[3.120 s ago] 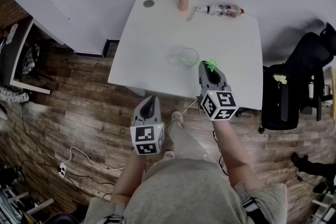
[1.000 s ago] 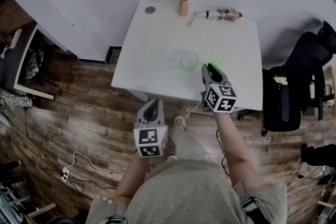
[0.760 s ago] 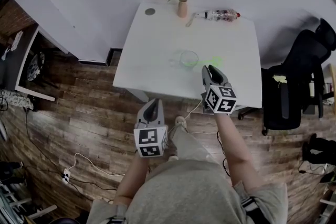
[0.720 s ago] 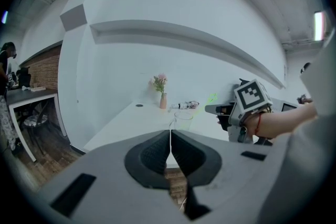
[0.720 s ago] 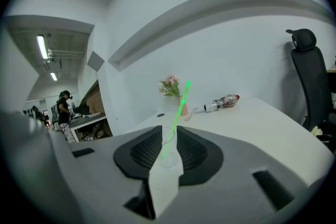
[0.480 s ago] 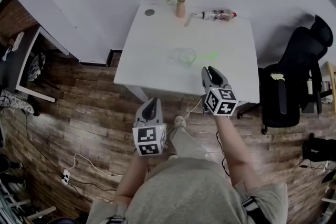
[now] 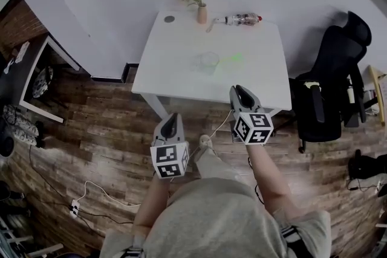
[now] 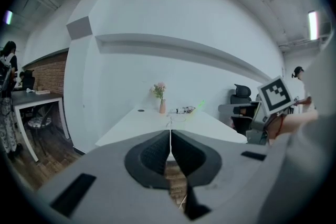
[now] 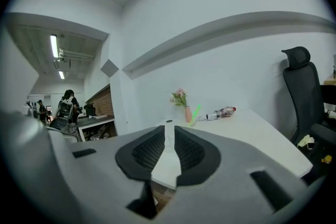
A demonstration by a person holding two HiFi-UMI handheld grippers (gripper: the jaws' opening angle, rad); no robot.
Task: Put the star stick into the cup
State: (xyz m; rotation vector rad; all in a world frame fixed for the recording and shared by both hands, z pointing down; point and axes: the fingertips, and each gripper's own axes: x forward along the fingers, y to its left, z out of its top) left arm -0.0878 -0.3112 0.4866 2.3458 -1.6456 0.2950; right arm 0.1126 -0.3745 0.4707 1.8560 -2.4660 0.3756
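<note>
A clear cup (image 7: pixel 208 61) stands mid-table on the white table (image 7: pixel 181 78). The green star stick (image 7: pixel 233 58) leans out of it to the right, and it also shows far off in the left gripper view (image 8: pixel 201 104) and the right gripper view (image 9: pixel 195 112). My right gripper (image 7: pixel 237 89) hovers at the table's near edge, well short of the cup. Its jaws are slightly open (image 9: pixel 169 131) with nothing between them. My left gripper (image 7: pixel 172 116) hangs over the floor in front of the table, shut and empty (image 8: pixel 170 132).
A pink vase of flowers (image 7: pixel 201 11), a lying plastic bottle (image 7: pixel 242 20) and a small dark disc (image 7: pixel 169 19) sit along the table's far edge. A black office chair (image 7: pixel 326 84) stands to the right, a dark desk (image 7: pixel 27 72) to the left. Cables (image 7: pixel 91 190) lie on the wood floor.
The right gripper held the star stick beside the cup; the stick now rests in the cup. The right gripper has let go and drawn back to the table's near edge.
</note>
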